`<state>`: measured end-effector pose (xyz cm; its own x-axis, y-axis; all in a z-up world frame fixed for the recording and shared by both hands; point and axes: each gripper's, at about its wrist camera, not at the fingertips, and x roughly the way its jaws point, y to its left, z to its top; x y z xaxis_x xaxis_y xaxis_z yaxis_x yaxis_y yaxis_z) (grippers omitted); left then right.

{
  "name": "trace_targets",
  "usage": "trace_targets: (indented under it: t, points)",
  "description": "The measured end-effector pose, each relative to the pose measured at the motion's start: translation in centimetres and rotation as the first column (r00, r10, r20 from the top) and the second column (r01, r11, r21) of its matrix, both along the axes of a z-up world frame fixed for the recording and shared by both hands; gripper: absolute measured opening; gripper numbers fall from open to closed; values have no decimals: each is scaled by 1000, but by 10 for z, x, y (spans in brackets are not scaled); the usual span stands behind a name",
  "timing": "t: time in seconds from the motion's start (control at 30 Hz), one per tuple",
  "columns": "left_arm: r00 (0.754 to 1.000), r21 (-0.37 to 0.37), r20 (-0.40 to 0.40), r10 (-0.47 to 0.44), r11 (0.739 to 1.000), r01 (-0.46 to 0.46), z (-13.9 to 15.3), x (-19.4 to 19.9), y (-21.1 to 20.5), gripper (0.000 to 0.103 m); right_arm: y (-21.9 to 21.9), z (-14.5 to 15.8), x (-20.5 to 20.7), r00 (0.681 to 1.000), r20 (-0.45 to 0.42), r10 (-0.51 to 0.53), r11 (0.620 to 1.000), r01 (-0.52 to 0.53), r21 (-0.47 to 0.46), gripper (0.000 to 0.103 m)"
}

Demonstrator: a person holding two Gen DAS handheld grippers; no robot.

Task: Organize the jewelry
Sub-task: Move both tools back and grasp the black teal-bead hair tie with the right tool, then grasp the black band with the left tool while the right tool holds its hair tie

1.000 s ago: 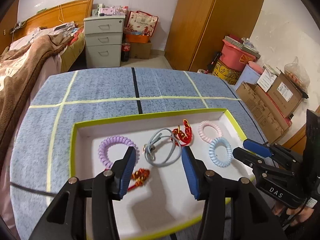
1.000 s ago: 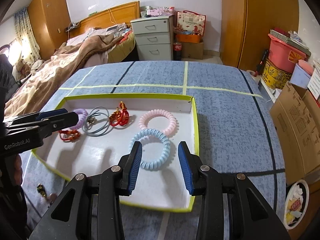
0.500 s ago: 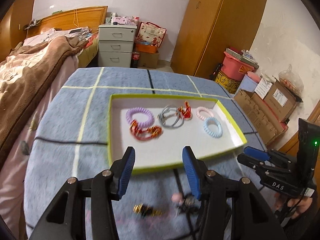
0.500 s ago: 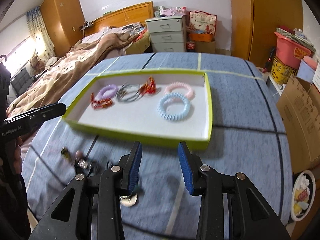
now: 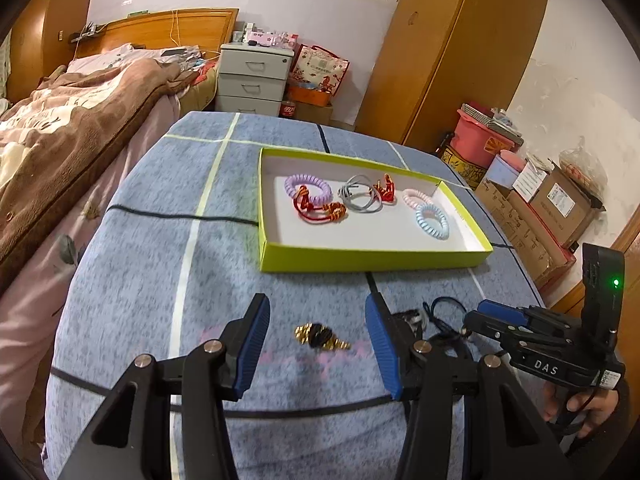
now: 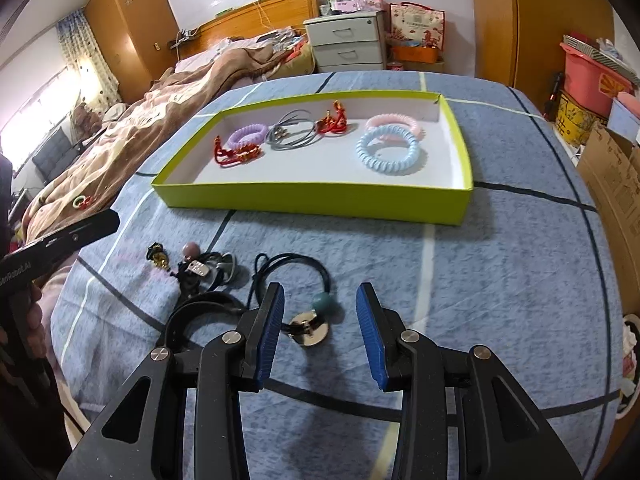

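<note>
The left tongs [image 5: 316, 346] stand spread and carry nothing. Directly ahead of them, between the two blue pads as the left wrist view shows it, lies a small gold-and-black ornament [image 5: 321, 337] on the blue tabletop [image 5: 140, 264]. Its long axis runs left to right, roughly across the gap of the jaws, so a straight descent would likely close the pads on its two ends.

The right tongs [image 6: 320, 330] are likewise spread and empty. Just beyond their tips lies a dark elastic hair tie [image 6: 288, 272] with a teal bead [image 6: 326, 303] and a round metal disc [image 6: 307, 330]. The bead and disc sit near the middle of the gap, slightly toward the left pad; the elastic loop extends away to the far left.

A dark tangle of further pieces [image 6: 200, 270] lies between the two tongs, nearer the left pair.

Farther off stands the yellow-green tray [image 6: 320, 200], holding spiral hair ties, red knotted cords and a grey cord loop. Each loose piece lies on the near side of the tray's front wall, well apart from it.
</note>
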<state>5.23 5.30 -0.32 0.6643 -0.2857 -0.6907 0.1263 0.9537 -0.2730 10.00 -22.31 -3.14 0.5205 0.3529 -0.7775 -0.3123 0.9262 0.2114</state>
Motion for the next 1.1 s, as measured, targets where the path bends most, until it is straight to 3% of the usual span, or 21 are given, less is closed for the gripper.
trace_targets:
  t: [0.3,0.37,0.5,0.77,1.1]
  points:
    - [1000,-7,-14,-3,1000,3,-7,-10,1,52,8,-6,-3,1000,2,-11,999,11,-52,37]
    - [1000,-10,-11,-9,1000,9,-7,-13,1,52,11,-7,-5,1000,6,-1,998,2,-70,21]
    - [1000,-4,-12,-19,1000,19,-7,-15,-3,52,9,-7,-7,1000,11,2,997,-1,-74,14]
    - [997,17,-20,-70,997,71,-6,-19,-22,52,-2,-4,-10,999,33,-17,999,18,-42,14]
    - [977,62,-18,-213,975,214,-6,-33,-65,52,-32,4,-15,996,57,-74,997,73,10,14]
